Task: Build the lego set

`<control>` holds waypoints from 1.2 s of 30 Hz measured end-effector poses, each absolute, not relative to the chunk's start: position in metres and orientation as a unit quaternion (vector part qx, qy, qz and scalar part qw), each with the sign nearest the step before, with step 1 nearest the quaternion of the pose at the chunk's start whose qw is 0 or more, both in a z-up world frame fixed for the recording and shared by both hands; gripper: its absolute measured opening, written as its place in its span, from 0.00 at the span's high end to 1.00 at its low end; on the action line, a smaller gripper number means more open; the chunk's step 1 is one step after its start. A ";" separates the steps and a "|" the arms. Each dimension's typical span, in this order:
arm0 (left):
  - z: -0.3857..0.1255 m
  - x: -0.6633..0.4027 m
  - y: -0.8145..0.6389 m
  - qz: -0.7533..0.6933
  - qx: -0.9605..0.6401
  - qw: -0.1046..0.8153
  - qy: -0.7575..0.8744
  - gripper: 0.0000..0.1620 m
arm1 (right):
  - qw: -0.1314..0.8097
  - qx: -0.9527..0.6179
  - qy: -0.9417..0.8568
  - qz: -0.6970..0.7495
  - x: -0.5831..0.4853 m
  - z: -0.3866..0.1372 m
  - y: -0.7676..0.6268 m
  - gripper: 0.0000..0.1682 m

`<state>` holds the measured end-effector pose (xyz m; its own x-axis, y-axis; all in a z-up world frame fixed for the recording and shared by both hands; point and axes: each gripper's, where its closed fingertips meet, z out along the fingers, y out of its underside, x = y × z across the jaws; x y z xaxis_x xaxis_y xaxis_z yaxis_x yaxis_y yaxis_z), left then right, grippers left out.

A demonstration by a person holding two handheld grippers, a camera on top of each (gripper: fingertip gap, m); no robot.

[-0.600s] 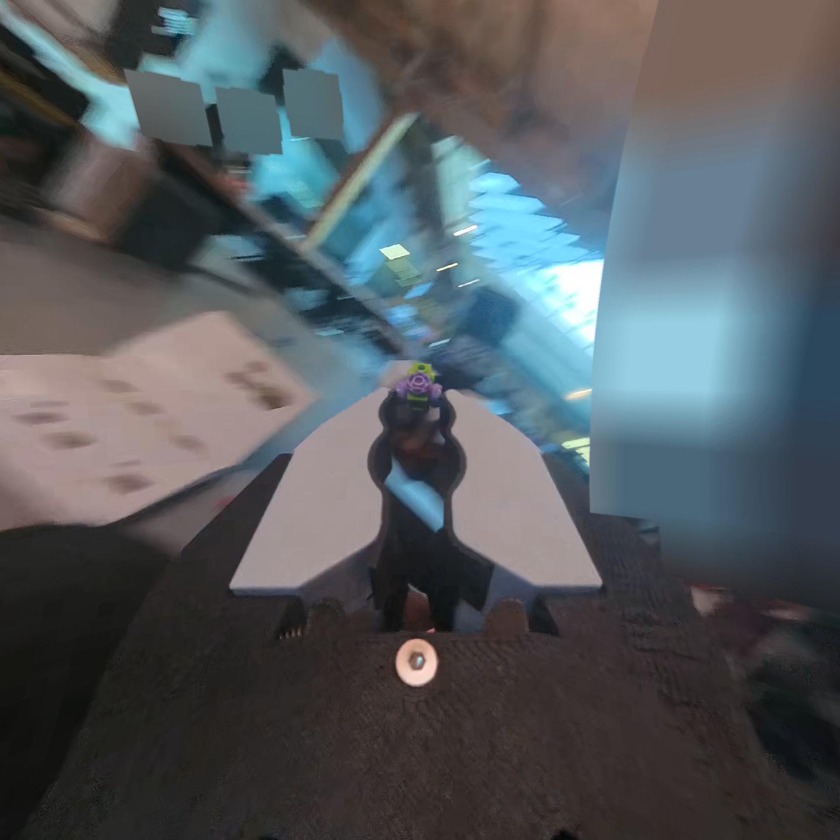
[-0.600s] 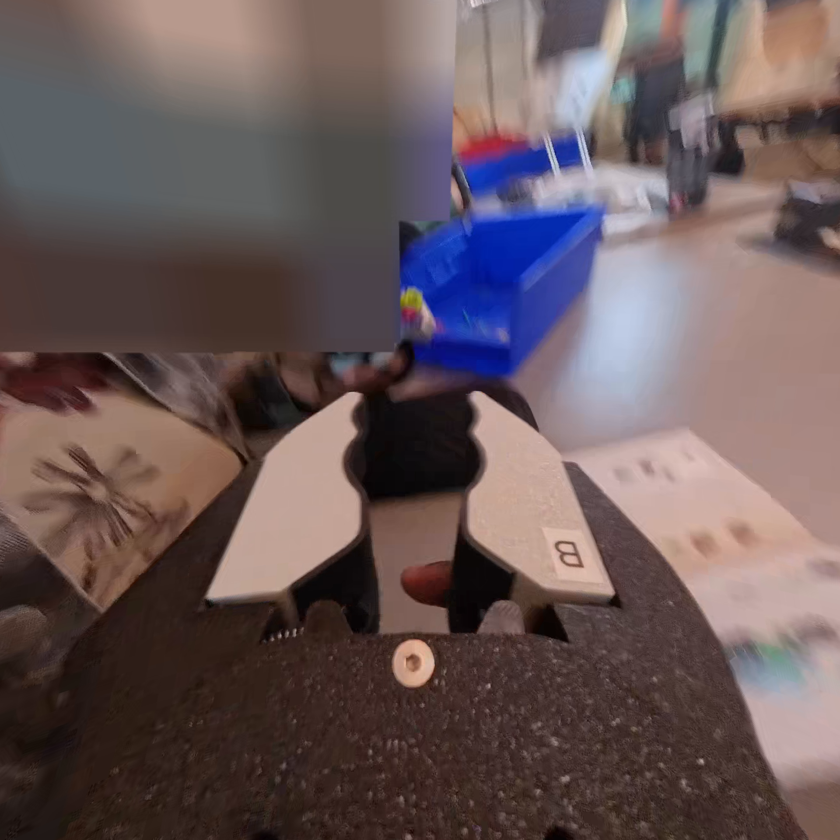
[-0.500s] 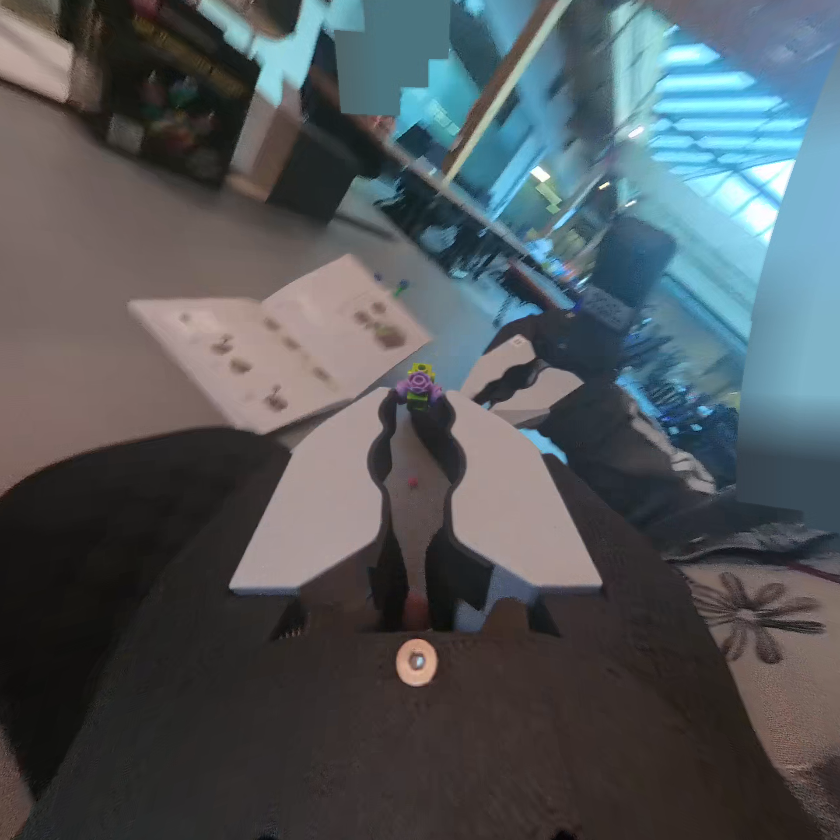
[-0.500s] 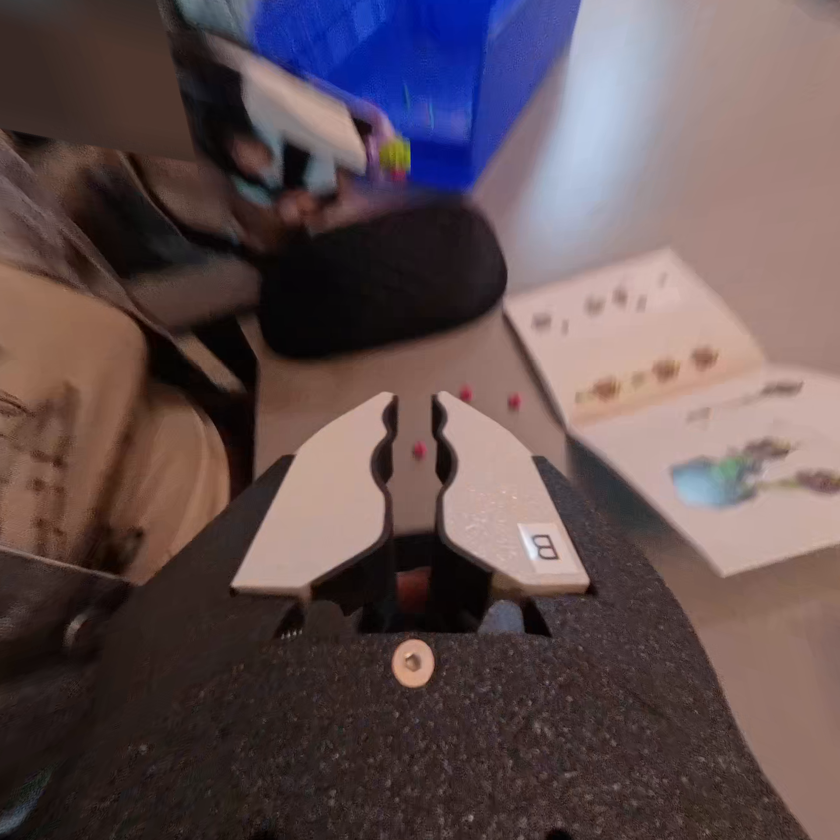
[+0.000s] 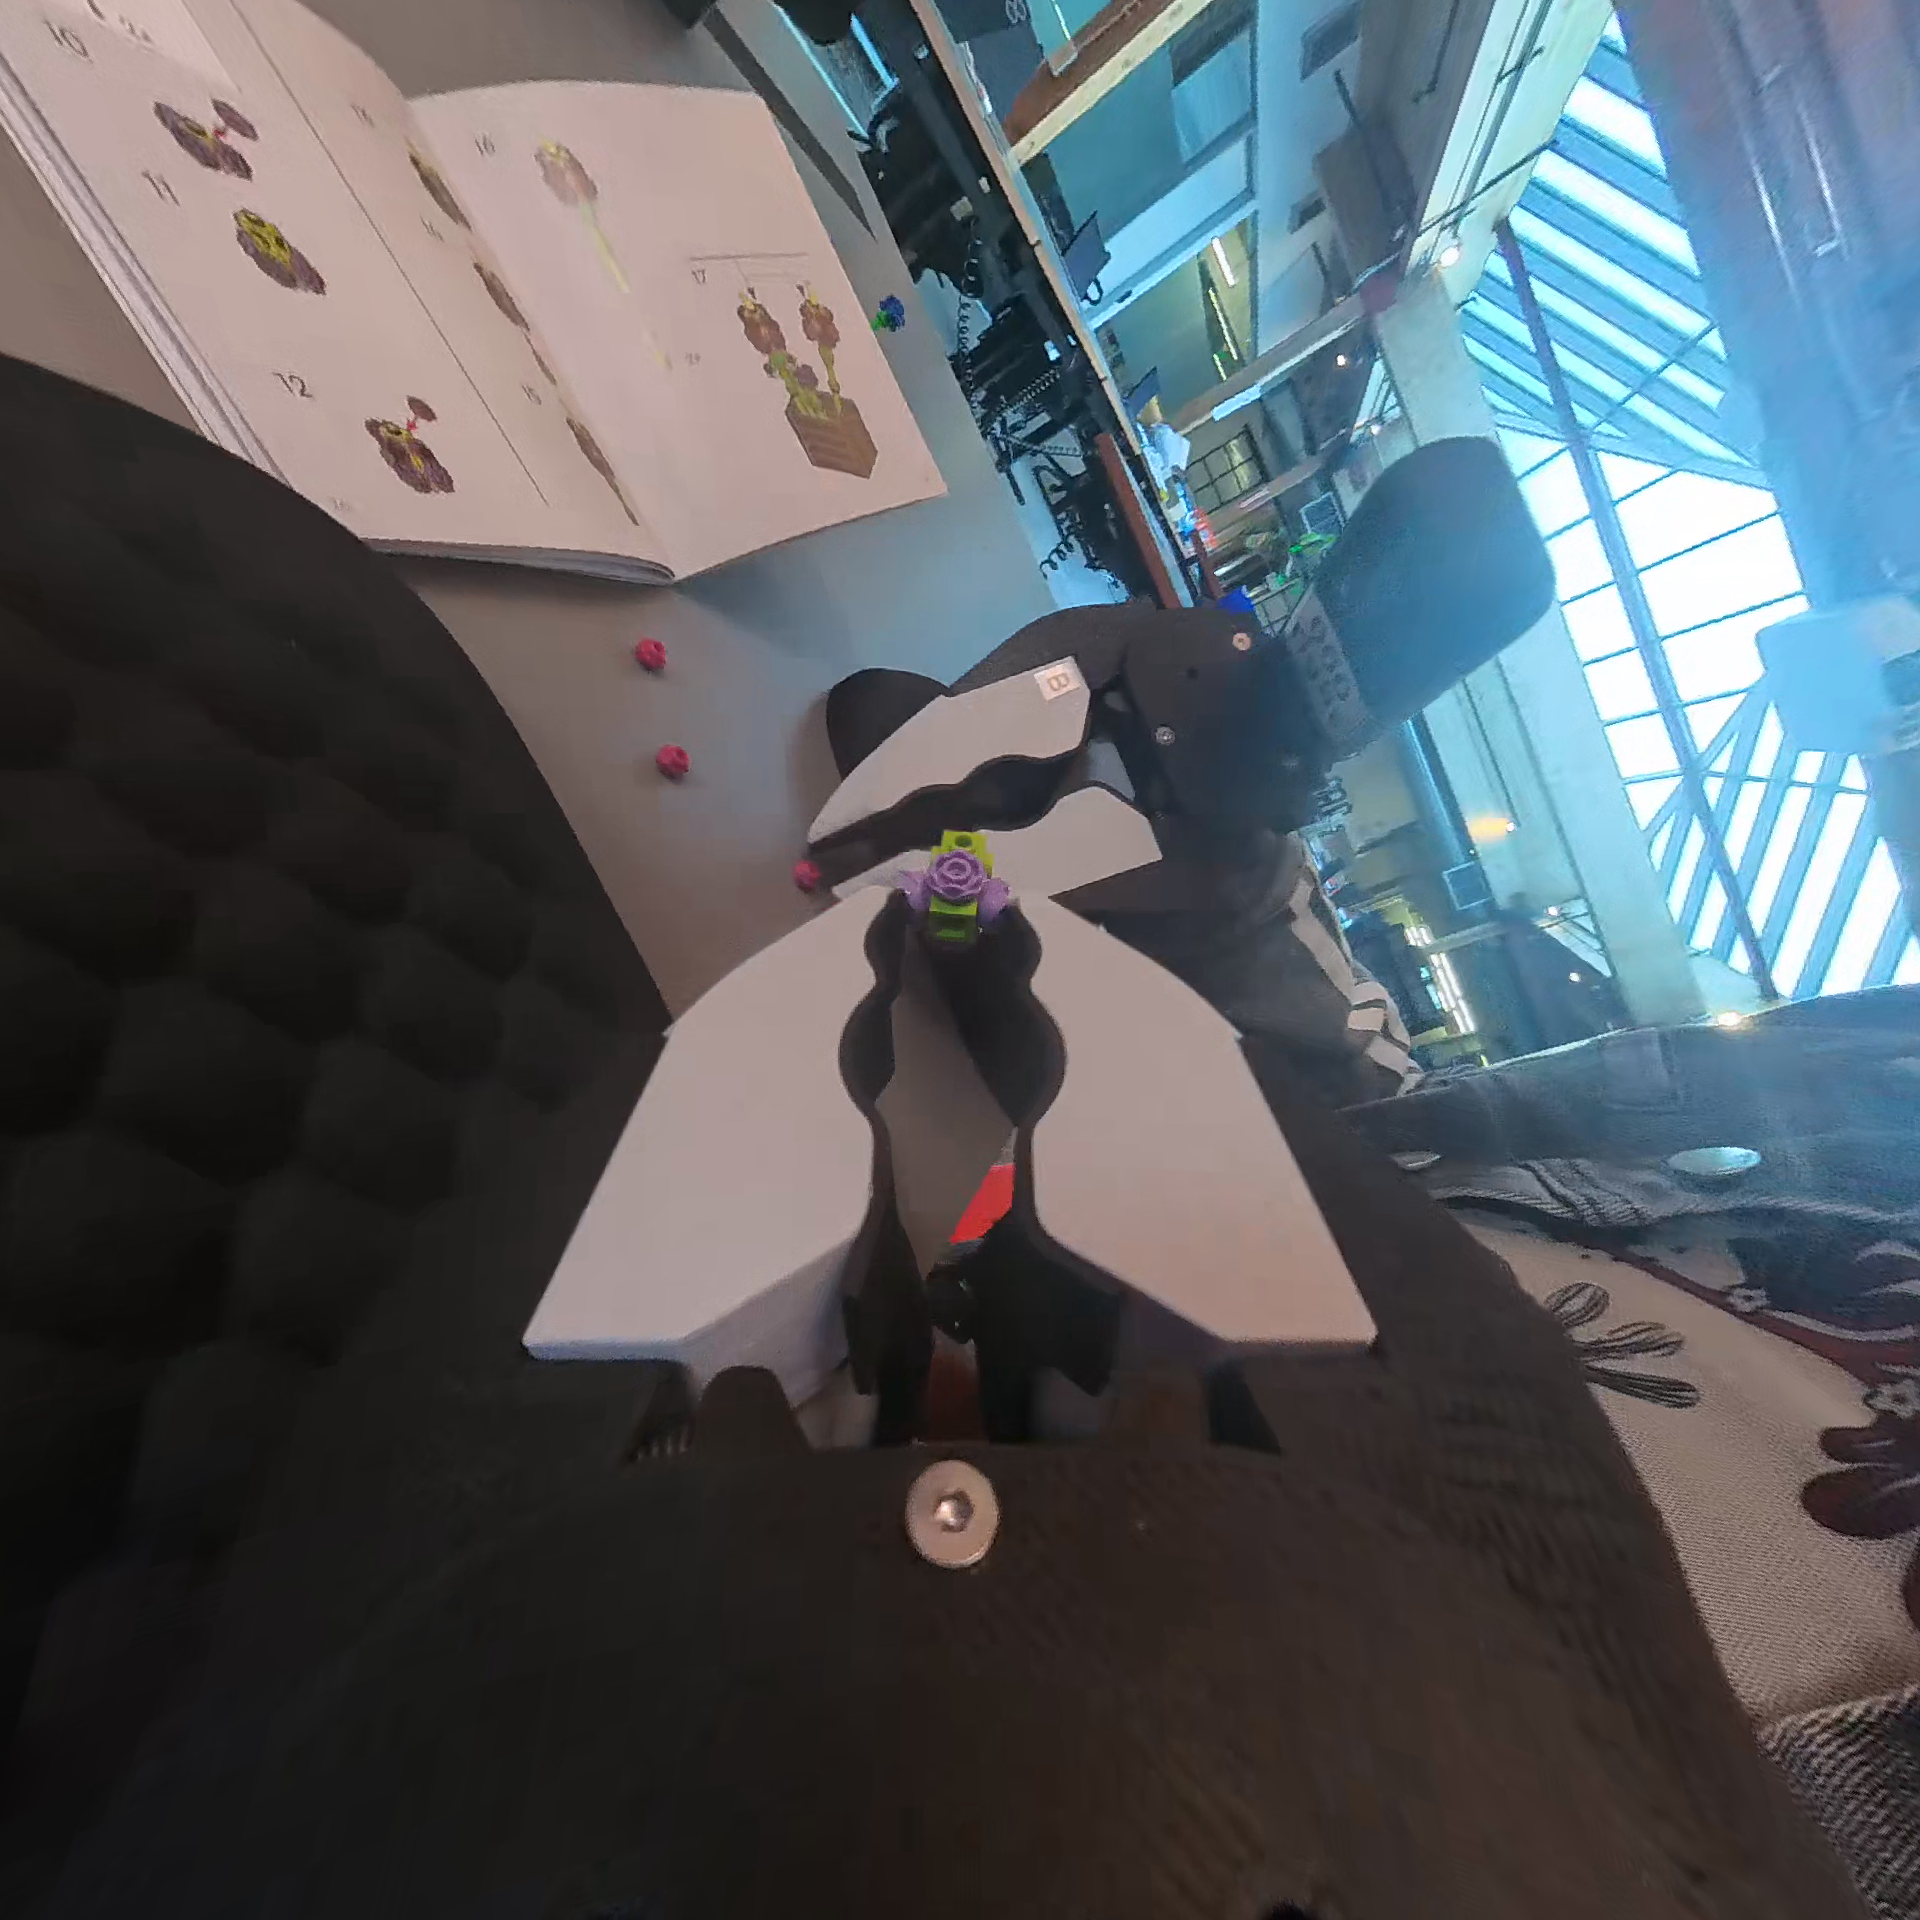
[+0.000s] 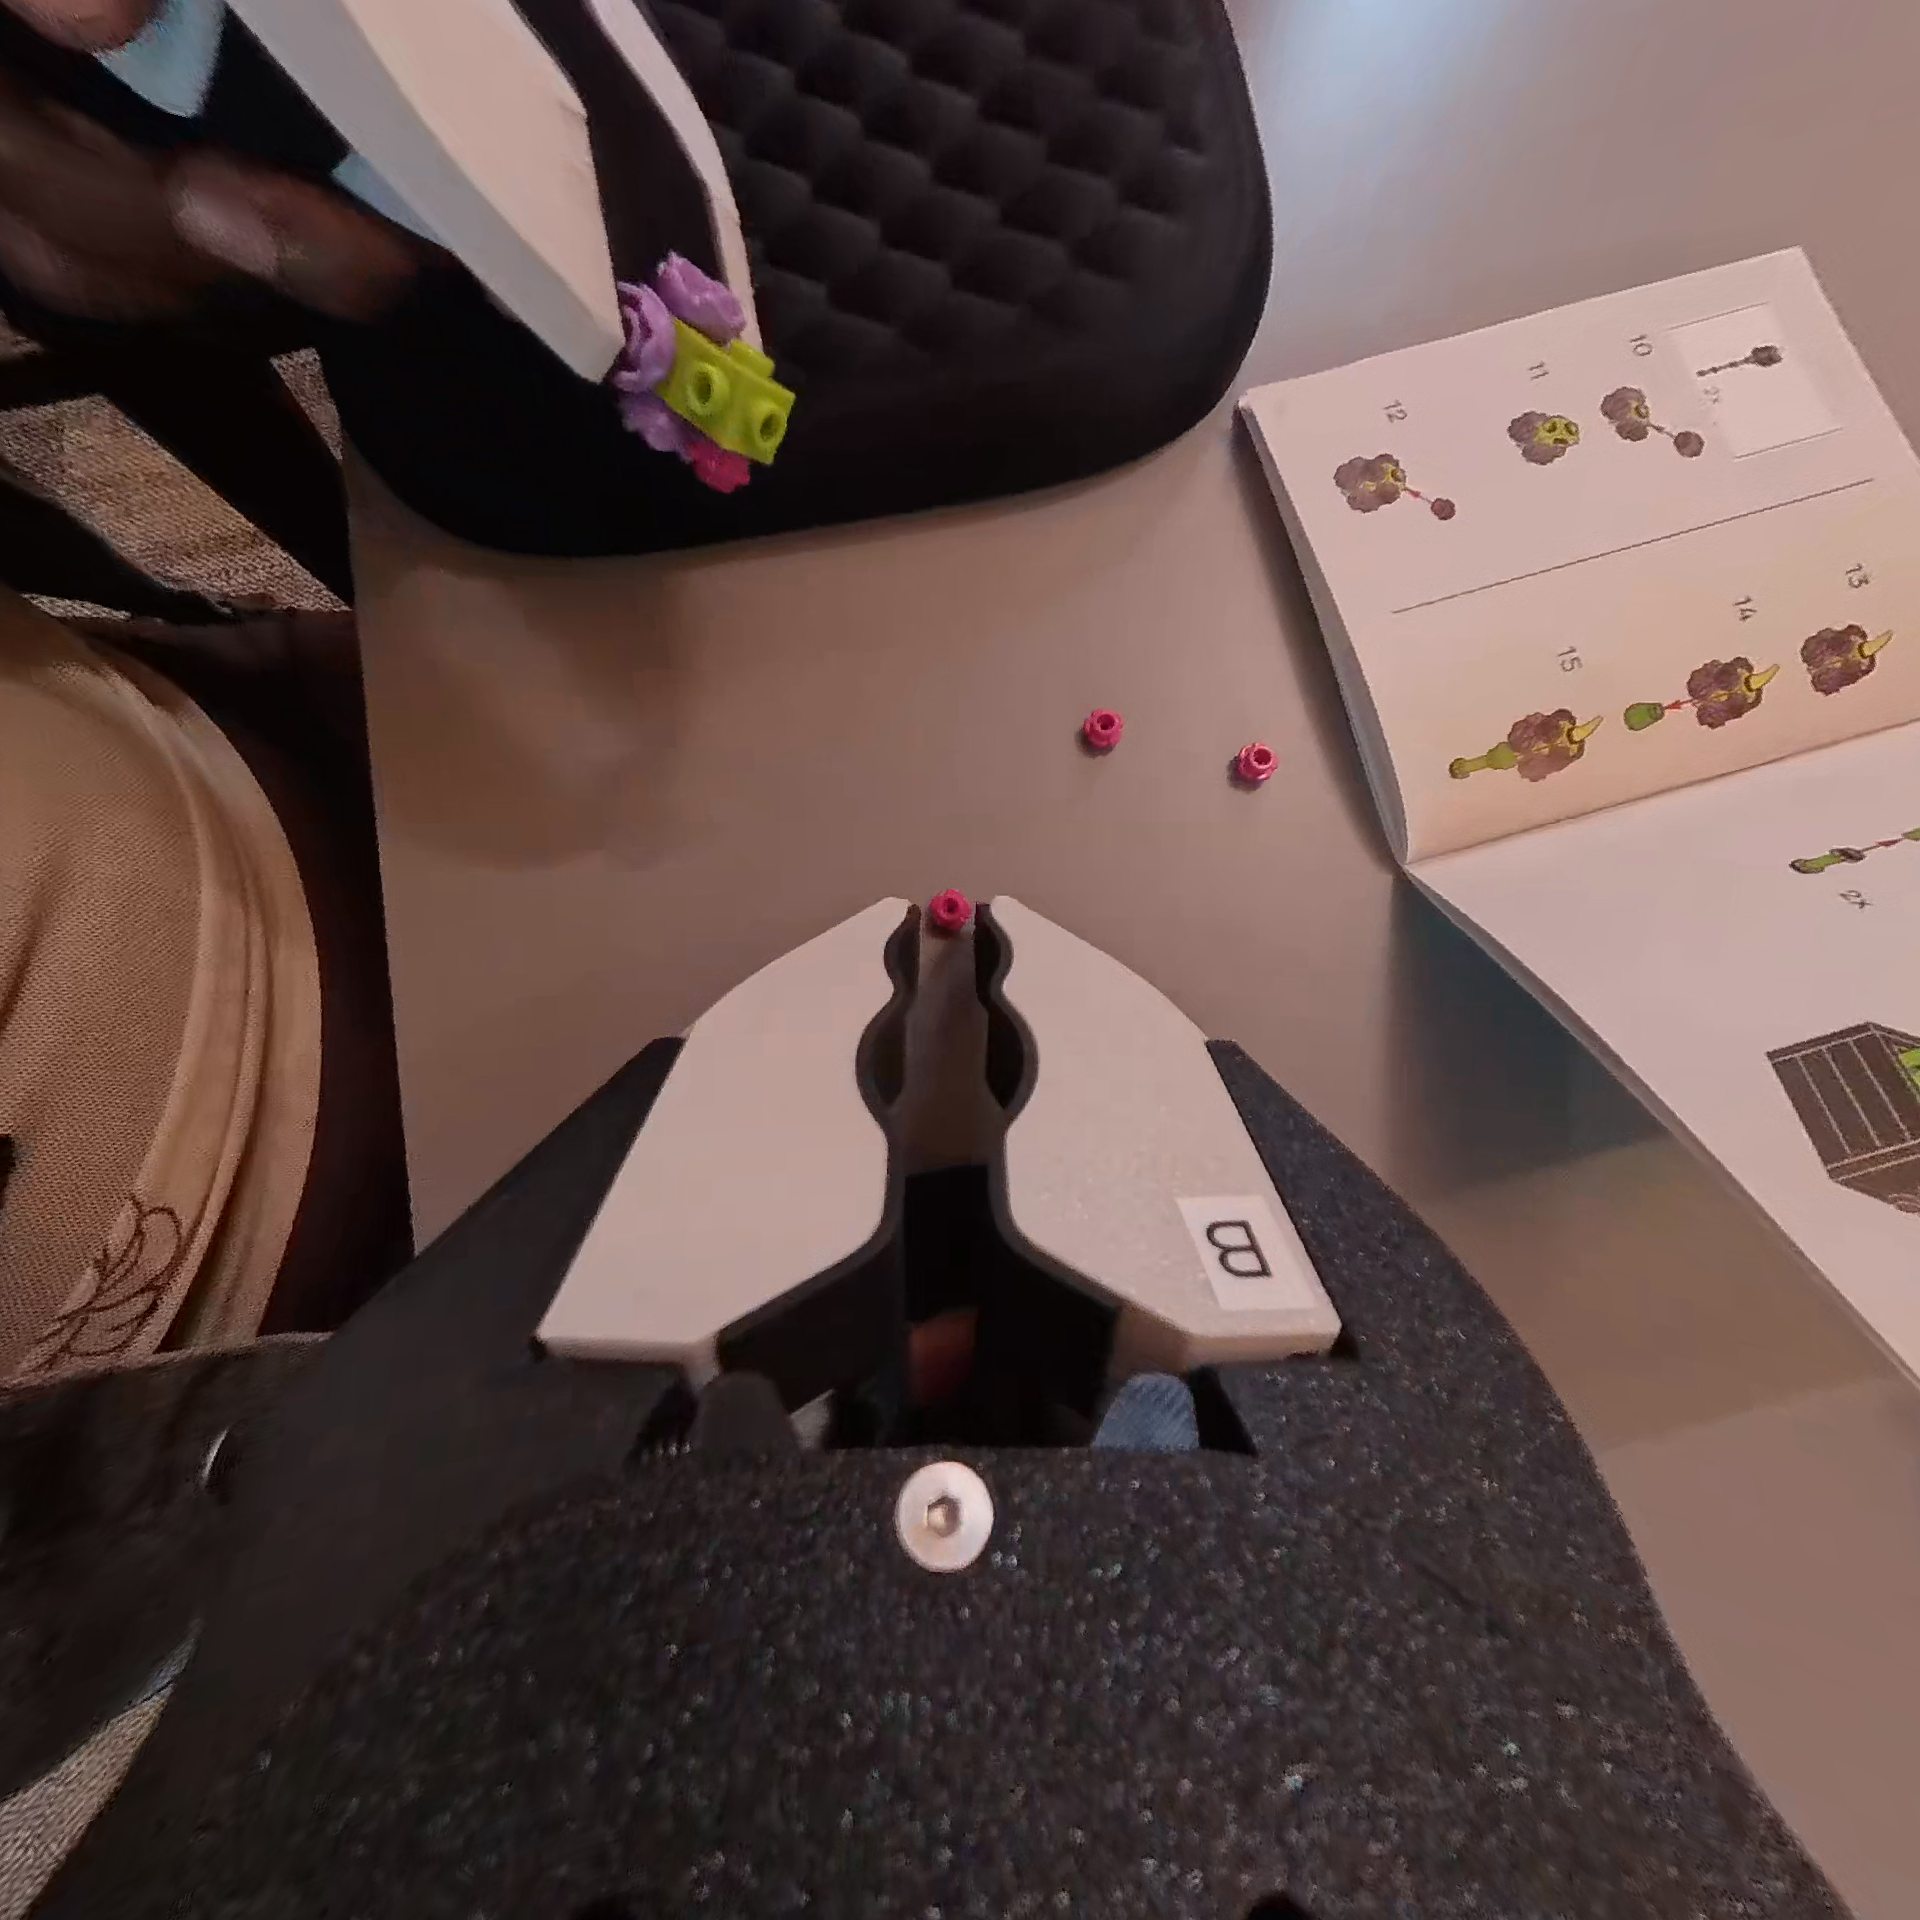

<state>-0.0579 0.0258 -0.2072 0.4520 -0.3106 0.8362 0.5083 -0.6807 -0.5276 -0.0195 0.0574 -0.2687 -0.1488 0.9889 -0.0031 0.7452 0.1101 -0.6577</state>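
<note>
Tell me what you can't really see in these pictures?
- Pink stud at the right gripper tips: right wrist view doesn't show if it's pinched.
- Flower piece in the left gripper: fingers cover part of it in both views.
- Booklet: cut off by the frame edges.

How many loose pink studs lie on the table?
3: one between the right tool's tips, two farther out beside the booklet. A fourth is attached to the left tool's flower assembly.

Grey table [image 5: 790,623]; beyond it a black office chair [image 5: 1423,561], cluttered desks [image 5: 1049,343] and bright tall windows [image 5: 1704,582].
</note>
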 end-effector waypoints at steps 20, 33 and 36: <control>-0.201 -0.056 0.030 -0.589 -0.706 0.369 -0.137 0.90 | 0.261 -0.604 -0.687 0.309 -0.029 -0.250 0.058 0.97; -0.203 -0.051 0.030 -0.616 -0.691 0.338 -0.168 0.89 | 0.319 -0.563 -0.687 0.331 -0.057 -0.200 0.030 0.97; -0.206 -0.050 0.029 -0.617 -0.698 0.319 -0.175 0.89 | 0.312 -0.558 -0.705 0.308 -0.056 -0.201 0.028 0.97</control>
<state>-0.0501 0.0290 -0.2057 0.1766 -0.1504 0.9727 0.6376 -0.7354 -0.2295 -0.0559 0.0283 -0.2015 -0.1832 0.9784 0.0955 0.5943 0.1877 -0.7820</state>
